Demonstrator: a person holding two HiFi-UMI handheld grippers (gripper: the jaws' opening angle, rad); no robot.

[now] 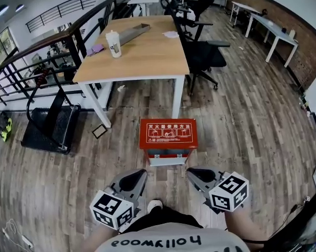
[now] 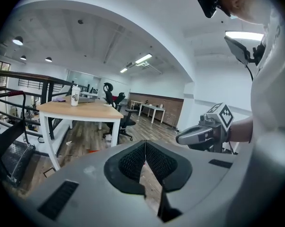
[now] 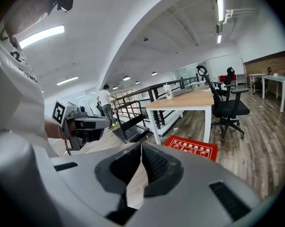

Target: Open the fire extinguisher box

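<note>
closed red box [image 1: 168, 136] on the floor [image 1: 242, 140] by the desk [image 1: 147, 51]
left gripper [image 1: 141, 173] and right gripper [image 1: 191, 171] hover side by side near the box, both jaws clenched on nothing.

Top: white [image 1: 174, 234], with black lettering running across the front.
Trousers: dark fabric [image 1: 163, 217] just below the hem.
Shoe: one white toe [image 1: 155, 206] peeking out.
Head camera: small black unit [image 2: 209, 2].
Left claw [image 1: 142, 172]: smooth grey shell, and there are the black ribbed pads [image 2: 132, 162] in a dark recess.
Right claw [image 1: 190, 171]: same grey shell, same black ribbed pads [image 3: 154, 167].
Left marker cube [image 1: 112, 209]: white faces, black square patterns.
Right marker cube [image 1: 230, 191]: white, with the same kind of black squares.
</note>
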